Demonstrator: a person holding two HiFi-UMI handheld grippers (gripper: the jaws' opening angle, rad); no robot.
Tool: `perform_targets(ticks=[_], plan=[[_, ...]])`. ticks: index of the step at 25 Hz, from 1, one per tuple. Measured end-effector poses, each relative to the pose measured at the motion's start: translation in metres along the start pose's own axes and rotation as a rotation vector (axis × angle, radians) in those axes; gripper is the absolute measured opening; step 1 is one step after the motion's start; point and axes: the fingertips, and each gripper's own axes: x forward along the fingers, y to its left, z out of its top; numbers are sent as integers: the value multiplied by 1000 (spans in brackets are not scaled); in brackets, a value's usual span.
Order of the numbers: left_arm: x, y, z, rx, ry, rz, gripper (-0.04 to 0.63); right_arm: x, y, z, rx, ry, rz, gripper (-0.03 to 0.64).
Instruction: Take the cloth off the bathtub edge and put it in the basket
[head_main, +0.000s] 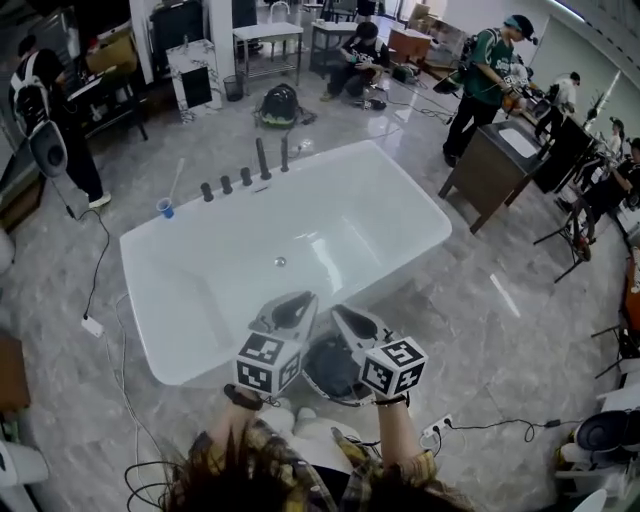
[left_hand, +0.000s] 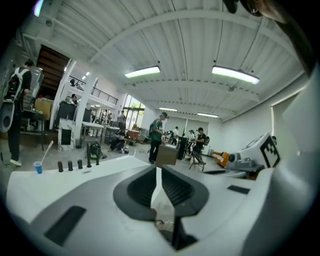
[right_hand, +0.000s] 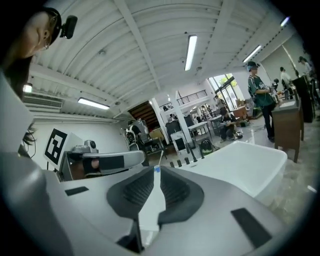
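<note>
Grey-padded left tongs (left_hand: 156, 172) and right tongs (right_hand: 159, 174) sit nearly shut, empty.

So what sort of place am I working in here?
Probably an indoor workshop or test hall, not a home bathroom: a freestanding bathtub on open tiled floor, a lone vanity cabinet, several people working nearby.

White bathtub (head_main: 190, 295); grey marbled floor (head_main: 480, 335); blue cup (head_main: 165, 208); black taps (head_main: 245, 176).

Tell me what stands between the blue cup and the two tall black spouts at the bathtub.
Three short black knobs stand in a row on the bathtub rim, between the blue cup and the tall spouts. The head view shows this best.
</note>
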Motion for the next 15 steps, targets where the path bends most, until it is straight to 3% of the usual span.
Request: perform_targets(ticks=[3,8,15], plan=[[-28,6,26,-1,-69,20,41,6,28,21,-31,-56,51,48],[-81,41,45,-44,-172,146,24,19,77,46,-162,-101,134,25],[-125,56,60,-30,-232,187,18,42,129,63,-322,-94,235,17]])
